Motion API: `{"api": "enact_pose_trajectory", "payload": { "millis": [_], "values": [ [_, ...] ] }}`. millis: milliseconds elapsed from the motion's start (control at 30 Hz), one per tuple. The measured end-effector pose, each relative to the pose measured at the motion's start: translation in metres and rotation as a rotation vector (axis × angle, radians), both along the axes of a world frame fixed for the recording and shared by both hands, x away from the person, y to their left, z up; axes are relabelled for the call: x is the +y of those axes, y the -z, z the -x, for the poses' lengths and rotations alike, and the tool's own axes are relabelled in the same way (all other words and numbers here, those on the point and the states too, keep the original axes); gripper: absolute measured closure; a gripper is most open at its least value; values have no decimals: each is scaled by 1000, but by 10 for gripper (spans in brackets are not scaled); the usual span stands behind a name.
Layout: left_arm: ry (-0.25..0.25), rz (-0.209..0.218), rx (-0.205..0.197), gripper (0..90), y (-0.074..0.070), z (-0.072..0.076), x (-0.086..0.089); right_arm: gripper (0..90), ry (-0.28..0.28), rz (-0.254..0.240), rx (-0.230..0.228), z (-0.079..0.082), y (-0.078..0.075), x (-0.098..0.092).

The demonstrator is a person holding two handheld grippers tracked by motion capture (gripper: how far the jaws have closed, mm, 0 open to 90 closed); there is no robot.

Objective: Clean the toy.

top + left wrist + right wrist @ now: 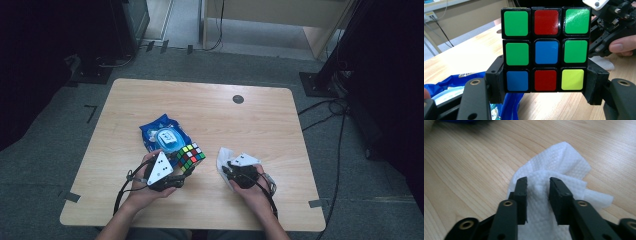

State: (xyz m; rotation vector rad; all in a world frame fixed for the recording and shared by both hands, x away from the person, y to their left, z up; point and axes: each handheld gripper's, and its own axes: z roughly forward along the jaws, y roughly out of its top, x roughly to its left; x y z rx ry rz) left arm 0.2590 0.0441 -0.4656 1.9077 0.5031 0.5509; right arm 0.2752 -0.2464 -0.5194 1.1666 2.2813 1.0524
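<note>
The cube [546,49] is clamped in the left gripper [176,170], at the near left of the counter [260,130], just near of the blue wipe pack [164,134]. The jaws stand moderately wide, pressing the two opposite side faces of the cube's bottom layer. The cube is rigid, light and glossy; its layers can rotate, so a grip on flat opposite faces, as here, is likely the most stable. A grip across a corner would probably slip.

The wipe [554,195] lies crumpled on the counter at the near right, well apart from the cube. The right gripper [537,192] is lowered onto it, jaws narrowly parted with a raised fold of the sheet between them; whether the pads already pinch it cannot be told. The wipe is soft, thin and very light, with no stiffness. It should be taken at a bunched fold, not a flat single layer, which would likely slide out or tear.
</note>
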Motion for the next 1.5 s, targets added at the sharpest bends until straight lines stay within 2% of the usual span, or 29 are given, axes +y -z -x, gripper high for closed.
{"api": "enact_pose_trajectory", "payload": {
  "millis": [200, 333, 500, 700, 900, 1133, 1300, 1500],
  "values": [
    [4, 2, 0, 343, 0, 0, 0, 852, 13, 0, 0, 0, 0, -1],
    [7, -2, 0, 343, 0, 0, 0, 875, 18, -6, 0, 0, -3, -2],
    [13, -1, 3, 343, 1, 1, -2, 882, 22, -60, -38, 4, -15, -3],
    [23, -8, 7, 343, 3, 2, -5, 885, 18, -176, -121, 15, -47, -5],
    [43, -21, 14, 343, 7, 4, -13, 887, -42, -267, -216, 34, -82, 4],
    [68, -28, 15, 343, 9, 9, -21, 886, -146, -340, -266, 53, -106, 23],
    [86, -30, 9, 343, 8, 13, -26, 886, -205, -353, -275, 61, -110, 36],
    [95, -32, -1, 343, 6, 15, -27, 884, -211, -352, -257, 57, -103, 40]
  ]
}}
